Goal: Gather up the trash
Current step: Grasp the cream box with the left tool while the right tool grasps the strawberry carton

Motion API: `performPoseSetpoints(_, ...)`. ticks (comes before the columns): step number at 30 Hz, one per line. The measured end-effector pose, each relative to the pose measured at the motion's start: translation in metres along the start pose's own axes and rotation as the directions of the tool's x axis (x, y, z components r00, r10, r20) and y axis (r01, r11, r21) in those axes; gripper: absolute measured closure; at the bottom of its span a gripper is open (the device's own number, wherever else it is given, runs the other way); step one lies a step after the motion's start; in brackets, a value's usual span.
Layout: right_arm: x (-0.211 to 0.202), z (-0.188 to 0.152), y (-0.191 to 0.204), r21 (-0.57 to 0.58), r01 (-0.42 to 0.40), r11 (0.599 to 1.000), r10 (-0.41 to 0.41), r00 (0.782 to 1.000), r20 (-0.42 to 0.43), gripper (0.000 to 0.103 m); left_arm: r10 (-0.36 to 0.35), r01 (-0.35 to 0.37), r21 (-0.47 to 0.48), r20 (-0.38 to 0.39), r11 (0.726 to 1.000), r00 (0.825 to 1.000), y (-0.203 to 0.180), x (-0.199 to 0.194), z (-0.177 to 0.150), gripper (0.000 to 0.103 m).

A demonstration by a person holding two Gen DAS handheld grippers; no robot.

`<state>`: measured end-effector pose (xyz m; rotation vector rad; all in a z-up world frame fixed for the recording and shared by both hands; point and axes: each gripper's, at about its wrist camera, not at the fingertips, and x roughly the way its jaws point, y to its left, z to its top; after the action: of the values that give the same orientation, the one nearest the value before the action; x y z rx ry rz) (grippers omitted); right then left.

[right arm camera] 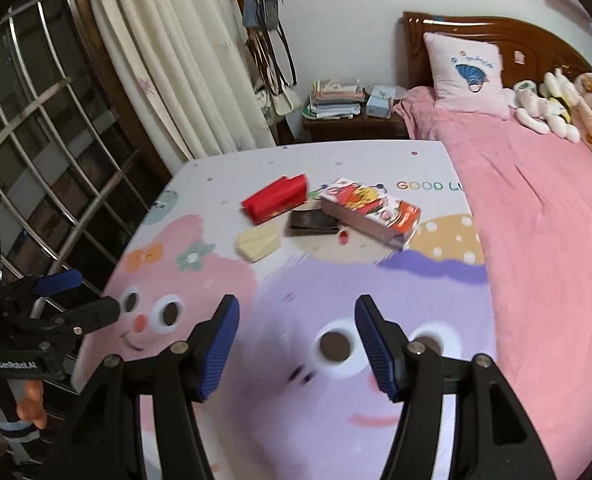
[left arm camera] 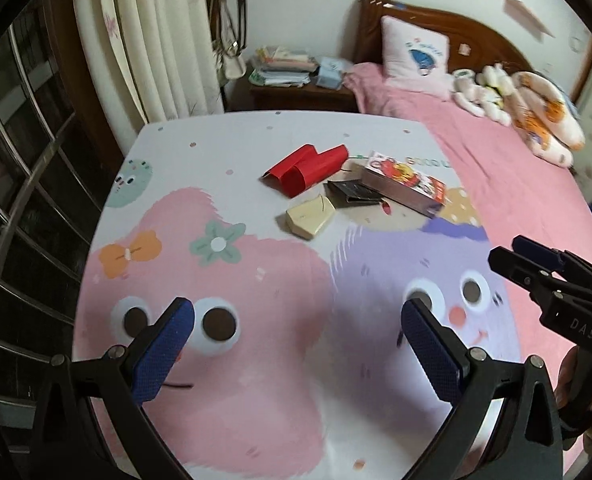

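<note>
Both grippers hover over the cartoon mat (left arm camera: 224, 360), jaws spread and holding nothing: the left gripper (left arm camera: 298, 344) at six o'clock in its own view, the right gripper (right arm camera: 297, 344) likewise in its own. The trash lies bunched at twelve o'clock, well apart from both: from left to right, a red carton (left arm camera: 308, 168), a cream box (left arm camera: 310, 216), a dark wallet-like piece (left arm camera: 354, 194) and a printed box (left arm camera: 406, 178). This looks like the approach; next comes reaching forward and closing on one piece. Only the right view shows the hanging bags (right arm camera: 262, 8).
</note>
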<state>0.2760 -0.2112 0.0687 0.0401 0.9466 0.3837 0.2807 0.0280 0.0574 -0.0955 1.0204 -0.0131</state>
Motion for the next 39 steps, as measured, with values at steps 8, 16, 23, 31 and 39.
performPoseSetpoints(8, 0.08, 0.063, -0.058, -0.104, 0.007, 0.995, -0.016, 0.997, -0.08, 0.033, 0.058, -0.068, -0.129, -0.084, 0.989, 0.995, -0.004, 0.074, 0.051, 0.001)
performPoseSetpoints(16, 0.152, 0.09, -0.076, -0.245, -0.036, 0.969, -0.007, 0.985, -0.173, 0.024, 0.08, -0.123, -0.219, -0.197, 0.968, 0.977, 0.0, 0.144, 0.073, 0.001)
performPoseSetpoints(23, 0.185, 0.085, -0.077, -0.314, -0.076, 0.946, -0.005, 0.968, -0.249, 0.024, 0.078, -0.157, -0.301, -0.259, 0.941, 0.963, -0.001, 0.185, 0.078, 0.001)
performPoseSetpoints(31, 0.199, 0.077, -0.083, -0.296, -0.139, 0.945, 0.043, 0.95, -0.311, 0.046, 0.146, -0.257, -0.379, -0.297, 0.889, 0.943, 0.0, 0.213, 0.078, 0.001)
performPoseSetpoints(39, 0.195, 0.071, -0.077, -0.287, -0.148, 0.947, 0.053, 0.949, -0.312, 0.047, 0.136, -0.265, -0.401, -0.322, 0.877, 0.937, 0.0, 0.233, 0.069, 0.018)
